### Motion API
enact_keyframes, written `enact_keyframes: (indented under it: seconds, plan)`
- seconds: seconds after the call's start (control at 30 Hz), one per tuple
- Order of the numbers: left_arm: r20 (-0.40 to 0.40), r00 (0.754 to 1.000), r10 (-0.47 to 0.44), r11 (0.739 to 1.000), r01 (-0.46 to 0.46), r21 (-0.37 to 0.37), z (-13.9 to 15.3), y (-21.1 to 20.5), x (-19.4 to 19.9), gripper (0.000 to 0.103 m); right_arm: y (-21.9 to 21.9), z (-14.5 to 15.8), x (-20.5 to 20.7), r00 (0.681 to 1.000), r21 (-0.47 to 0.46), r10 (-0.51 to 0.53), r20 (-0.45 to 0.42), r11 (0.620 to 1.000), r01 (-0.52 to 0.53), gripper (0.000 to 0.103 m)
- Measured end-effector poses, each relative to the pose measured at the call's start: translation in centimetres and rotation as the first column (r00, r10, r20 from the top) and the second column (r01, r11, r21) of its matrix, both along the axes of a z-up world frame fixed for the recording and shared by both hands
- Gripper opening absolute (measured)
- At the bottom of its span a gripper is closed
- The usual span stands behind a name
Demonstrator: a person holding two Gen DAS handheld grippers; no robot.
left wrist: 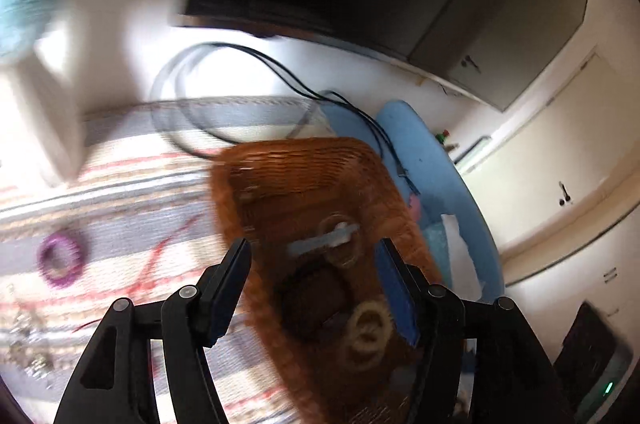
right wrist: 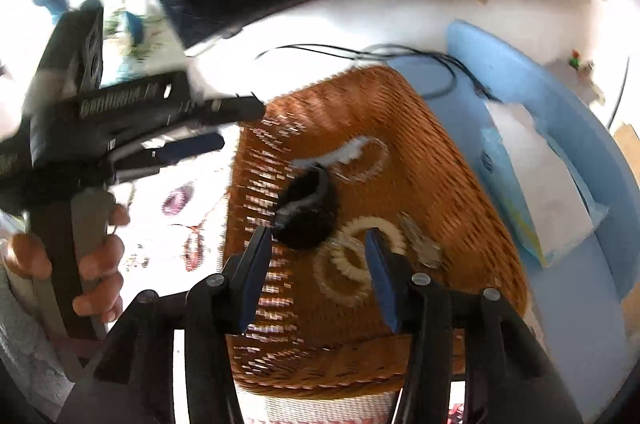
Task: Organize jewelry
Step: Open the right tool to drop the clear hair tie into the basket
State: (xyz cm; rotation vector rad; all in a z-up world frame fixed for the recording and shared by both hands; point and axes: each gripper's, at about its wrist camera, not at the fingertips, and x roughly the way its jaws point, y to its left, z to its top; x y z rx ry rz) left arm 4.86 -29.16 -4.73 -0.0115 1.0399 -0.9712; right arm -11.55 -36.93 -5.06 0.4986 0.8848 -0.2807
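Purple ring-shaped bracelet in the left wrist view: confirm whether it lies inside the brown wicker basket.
No, the purple ring-shaped bracelet lies on the striped cloth, apart from the brown wicker basket.

Motion blur is smearing the wicker basket (left wrist: 304, 183), its jewelry, and small pieces (left wrist: 28, 344) on the striped cloth (left wrist: 120, 207) beyond recognition.

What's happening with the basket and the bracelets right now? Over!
Left gripper and right gripper: jaws open, empty, over the wicker basket. Cream bracelets and a dark piece inside. Purple bracelet on the cloth outside. Nothing blocking.
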Motion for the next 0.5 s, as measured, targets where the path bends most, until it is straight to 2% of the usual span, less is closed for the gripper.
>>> enact_keyframes:
  seconds: [0.1, 0.2, 0.23, 0.3, 0.4, 0.47, 0.5]
  plan:
    - [0.019, 0.995, 0.102, 0.995, -0.102, -0.019, 0.0, 4.9, 0.5, 0.066, 1.8, 0.7, 1.2, 0.997, 0.009, 0.072, 0.040, 0.997, -0.072, 0.051]
    - [0.015, 0.970, 0.243, 0.970, -0.243, 0.011, -1.6, 11.3, 1.5, 0.066, 4.4, 1.2, 2.8, 0.982, 0.035, 0.177, 0.071, 0.983, -0.180, 0.051]
    - [0.011, 0.958, 0.288, 0.957, -0.288, 0.034, -2.4, 13.1, 1.9, 0.066, 5.6, 1.2, 3.4, 0.972, 0.040, 0.220, 0.078, 0.974, -0.224, 0.051]
    - [0.020, 0.912, 0.409, 0.905, -0.408, 0.122, -4.2, 17.1, 3.2, 0.066, 7.9, 0.9, 4.6, 0.951, 0.057, 0.300, 0.080, 0.951, -0.305, 0.051]
    - [0.094, 0.858, 0.505, 0.833, -0.513, 0.206, -5.9, 21.1, 4.7, 0.064, 10.7, -0.3, 6.2, 0.918, 0.093, 0.391, 0.062, 0.914, -0.395, 0.051]
    - [0.099, 0.842, 0.530, 0.811, -0.537, 0.230, -6.7, 22.3, 5.4, 0.064, 12.1, -1.2, 7.2, 0.902, 0.107, 0.430, 0.036, 0.896, -0.431, 0.051]
    - [0.085, 0.842, 0.532, 0.812, -0.536, 0.230, -7.1, 22.9, 5.7, 0.064, 12.8, -1.9, 7.8, 0.895, 0.112, 0.445, 0.019, 0.889, -0.444, 0.051]
